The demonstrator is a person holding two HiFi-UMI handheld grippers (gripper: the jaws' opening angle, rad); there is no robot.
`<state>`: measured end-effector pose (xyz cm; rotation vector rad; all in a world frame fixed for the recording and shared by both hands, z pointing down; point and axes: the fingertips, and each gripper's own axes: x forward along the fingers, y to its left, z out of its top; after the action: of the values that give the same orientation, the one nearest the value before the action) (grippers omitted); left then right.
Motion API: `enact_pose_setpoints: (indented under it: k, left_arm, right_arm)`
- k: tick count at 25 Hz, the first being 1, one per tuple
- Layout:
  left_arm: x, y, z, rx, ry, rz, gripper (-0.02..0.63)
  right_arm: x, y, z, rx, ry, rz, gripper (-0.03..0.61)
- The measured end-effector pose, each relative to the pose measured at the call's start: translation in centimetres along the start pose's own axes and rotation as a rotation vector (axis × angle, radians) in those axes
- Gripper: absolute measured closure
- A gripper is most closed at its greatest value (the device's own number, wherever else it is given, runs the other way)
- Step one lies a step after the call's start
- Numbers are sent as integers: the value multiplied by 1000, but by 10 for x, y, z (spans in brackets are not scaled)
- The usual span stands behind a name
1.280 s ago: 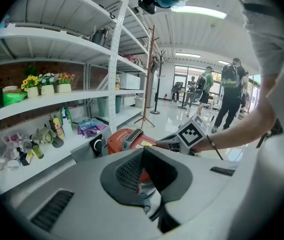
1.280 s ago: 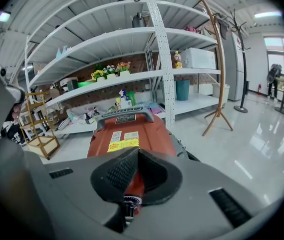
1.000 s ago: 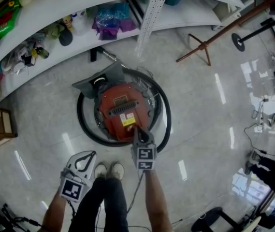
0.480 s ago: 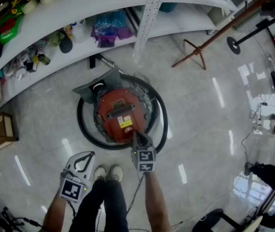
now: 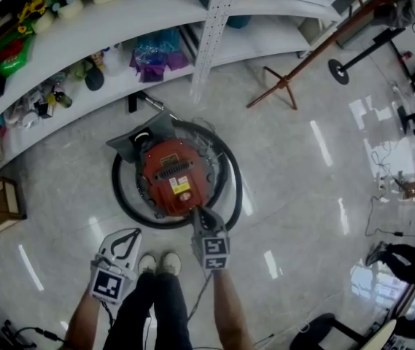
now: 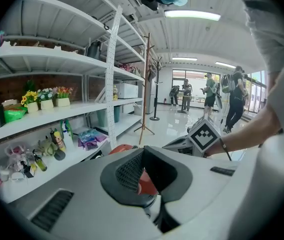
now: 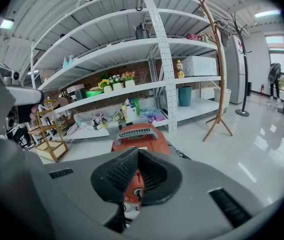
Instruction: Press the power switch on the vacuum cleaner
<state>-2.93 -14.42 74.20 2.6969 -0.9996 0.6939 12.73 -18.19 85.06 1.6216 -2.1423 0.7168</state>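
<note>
Two grippers show, one in each hand. On the left, the left gripper (image 5: 133, 233) hangs off to the side above the floor (image 5: 302, 195), near the person's two shoes (image 5: 160, 261). Its jaws are pressed together with nothing in them. I think it waits there because this job needs only one poke.

One vacuum cleaner (image 5: 171, 175), red and round, sits on the floor in the middle, just in front of the shelves (image 5: 68, 28). One black hose (image 5: 119, 195) curls in a ring round it, likely to keep it tidy.

Just right of the shoes, the right gripper (image 5: 196, 214) points down at the near edge of the vacuum cleaner, jaws closed tight and empty — a shut tip makes a good finger for pushing the power switch. I cannot pick out the switch itself, or tell if the tip touches.

Far right stands one wooden coat stand (image 5: 284, 86).
</note>
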Motion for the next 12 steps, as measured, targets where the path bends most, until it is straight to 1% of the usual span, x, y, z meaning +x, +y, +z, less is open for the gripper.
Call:
enact_pose_setpoints:
  k: [5,12]
  left_arm:
    - [-6,-3,14,10,-13,6,607]
    - [-23,-4,39,21,-29,18,607]
  right_arm:
    - [-23,11,19,24,-38,4,569]
    - [-59,28,52,27,-83,19,569]
